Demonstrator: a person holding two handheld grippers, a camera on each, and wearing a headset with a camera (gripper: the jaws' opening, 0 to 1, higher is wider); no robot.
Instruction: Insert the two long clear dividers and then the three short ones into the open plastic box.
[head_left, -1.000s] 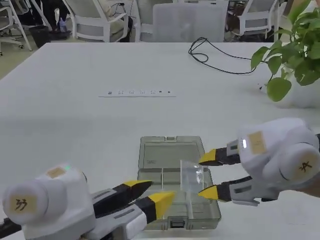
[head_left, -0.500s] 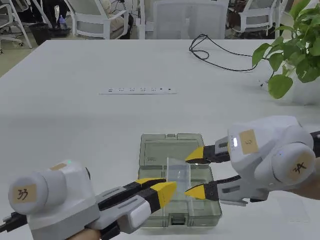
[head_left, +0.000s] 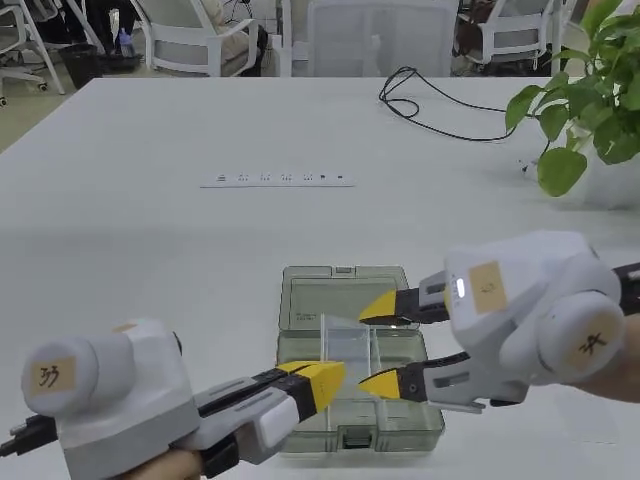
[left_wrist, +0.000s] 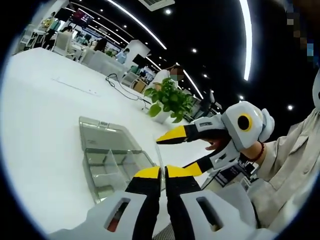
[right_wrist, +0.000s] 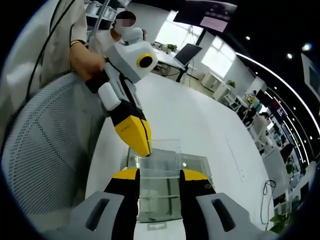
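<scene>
Head view: the white table (head_left: 150, 250) carries the open plastic box (head_left: 310, 300), lid laid flat on the far side and base nearest the person. That leaves the slots reachable from above. One divider already stands lengthwise in the base.

The right gripper (head_left: 364, 347) comes in from the right with its jaws spread wide, bracketing the clear divider (head_left: 340, 340) above the base. Whether its pads actually press on the divider's ends cannot be determined.

The left gripper (head_left: 325, 375) reaches in from the near left. In the left gripper view its jaws are clenched on the thin lower edge of the divider.

Assessment: the sheet is held upright over the tray, two-handed, so that it stays square to the wall slots. Seating is not yet done.
</scene>
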